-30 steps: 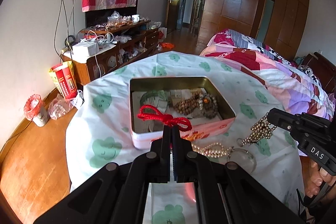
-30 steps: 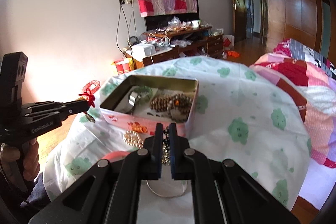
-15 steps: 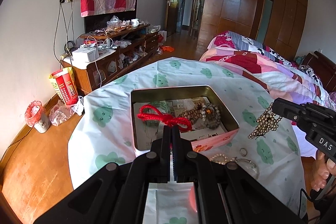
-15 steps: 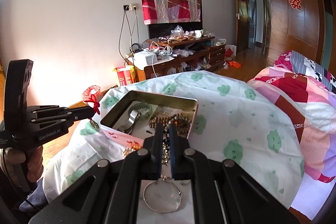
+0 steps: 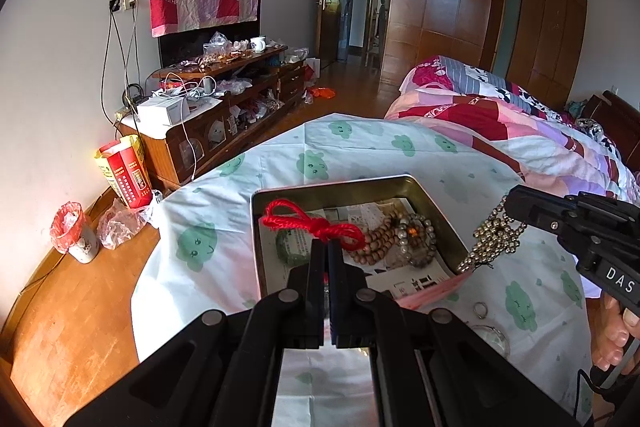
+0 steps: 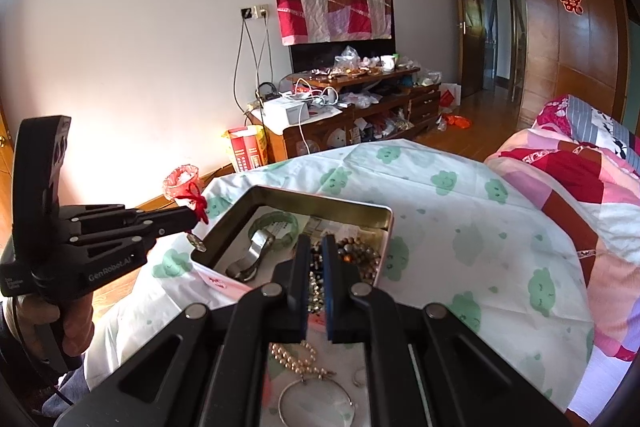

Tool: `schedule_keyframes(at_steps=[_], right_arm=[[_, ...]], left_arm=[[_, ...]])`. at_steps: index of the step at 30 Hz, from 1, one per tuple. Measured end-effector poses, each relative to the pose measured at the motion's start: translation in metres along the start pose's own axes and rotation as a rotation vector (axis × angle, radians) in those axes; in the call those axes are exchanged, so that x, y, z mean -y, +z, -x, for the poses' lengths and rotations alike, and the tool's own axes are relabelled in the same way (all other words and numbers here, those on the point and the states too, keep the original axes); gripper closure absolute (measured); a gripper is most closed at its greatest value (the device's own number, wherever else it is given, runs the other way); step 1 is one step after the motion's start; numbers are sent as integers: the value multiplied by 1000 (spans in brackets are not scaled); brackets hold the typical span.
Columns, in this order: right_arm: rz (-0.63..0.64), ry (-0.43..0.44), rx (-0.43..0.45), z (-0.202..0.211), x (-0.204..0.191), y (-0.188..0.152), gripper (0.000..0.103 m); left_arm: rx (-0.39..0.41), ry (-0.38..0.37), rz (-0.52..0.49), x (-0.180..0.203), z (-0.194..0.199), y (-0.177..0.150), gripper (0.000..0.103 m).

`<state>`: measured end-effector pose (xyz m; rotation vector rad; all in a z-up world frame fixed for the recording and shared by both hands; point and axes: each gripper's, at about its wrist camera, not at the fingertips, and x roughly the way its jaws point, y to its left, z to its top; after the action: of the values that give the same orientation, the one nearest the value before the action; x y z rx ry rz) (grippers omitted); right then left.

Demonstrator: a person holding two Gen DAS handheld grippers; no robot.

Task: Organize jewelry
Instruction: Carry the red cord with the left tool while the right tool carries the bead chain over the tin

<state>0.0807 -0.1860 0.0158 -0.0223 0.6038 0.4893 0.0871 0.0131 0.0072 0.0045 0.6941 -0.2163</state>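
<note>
My left gripper (image 5: pixel 329 247) is shut on a knotted red cord (image 5: pixel 312 225) and holds it above the near left part of the open tin (image 5: pixel 340 187). In the right wrist view the left gripper (image 6: pixel 192 217) has a small pendant (image 6: pixel 197 243) dangling under the cord, at the tin's (image 6: pixel 320 201) left edge. My right gripper (image 6: pixel 316 247) is shut on a gold bead chain (image 6: pixel 316 287). That chain (image 5: pixel 494 239) hangs from the right gripper (image 5: pixel 516 205) at the tin's near right corner. Inside the tin lie a wooden bead bracelet (image 5: pixel 376 239), a green bangle (image 6: pixel 276 223) and a silver cuff (image 6: pixel 252 255).
The tin stands on a table under a white cloth with green prints (image 5: pixel 360 143). In front of it lie a pearl string (image 6: pixel 296 355), a thin silver hoop (image 6: pixel 316 403) and a small ring (image 5: pixel 480 309). A bed (image 5: pixel 520 123) stands at the right, a cluttered cabinet (image 5: pixel 224 107) behind.
Both grippers have drawn back and up a little, still holding their pieces. The bead chain has come up off the cloth and now hangs by the tin's corner.
</note>
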Motion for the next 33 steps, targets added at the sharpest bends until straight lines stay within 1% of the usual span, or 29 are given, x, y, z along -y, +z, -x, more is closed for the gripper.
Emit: schedule_keyframes(at_steps=[8,14,23,33], right_arm=[[8,2,-15,-24,-2,9,96],[12,4,-31,-44,-4,12,96],[13,4,-86,-71,-5,6,96],[23,-8,-134,-89,-8,-8,96]], left_arm=[[-4,24,-5,-7,-16,11,103],[-23,48,-4,-14,-31,14,103],[-68,66,3,-20,-57,8,103],[-93,66,-1,-19,-69,3,103]])
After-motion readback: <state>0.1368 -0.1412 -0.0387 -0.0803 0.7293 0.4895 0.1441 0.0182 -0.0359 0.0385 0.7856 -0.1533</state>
